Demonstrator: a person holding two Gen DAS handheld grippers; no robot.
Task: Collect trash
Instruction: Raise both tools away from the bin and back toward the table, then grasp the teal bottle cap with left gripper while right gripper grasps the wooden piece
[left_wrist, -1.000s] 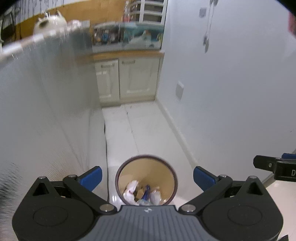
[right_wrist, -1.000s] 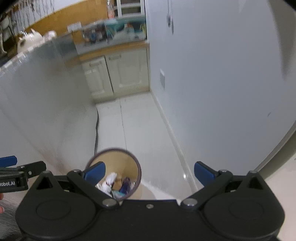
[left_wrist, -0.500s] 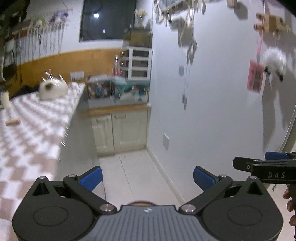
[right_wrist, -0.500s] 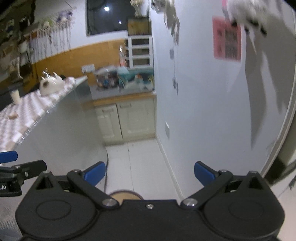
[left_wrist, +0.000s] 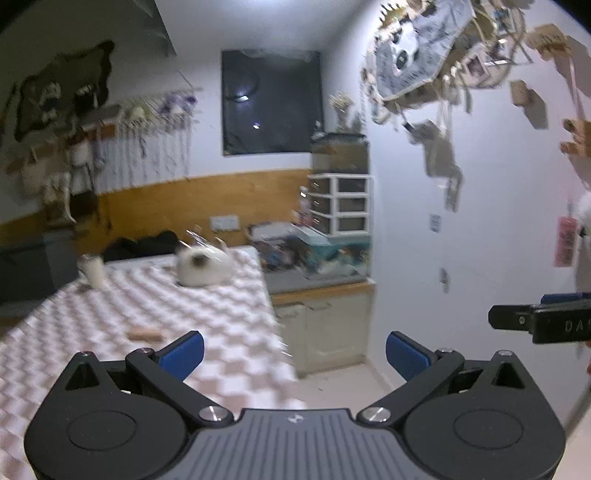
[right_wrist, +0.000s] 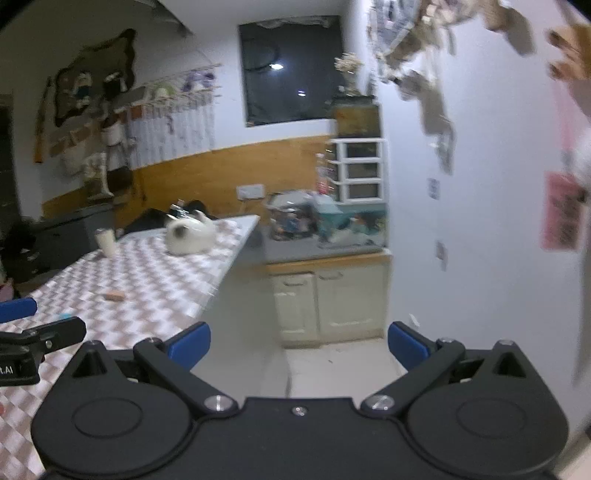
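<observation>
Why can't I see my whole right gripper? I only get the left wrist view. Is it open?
Observer: Yes. The right wrist view shows the right gripper open, with nothing between its fingers.
Operator: Is there any trash on the table that I'm missing?
Observer: Maybe. A small bluish bit lies on the table, left of the brown block. It's too blurry to name.
</observation>
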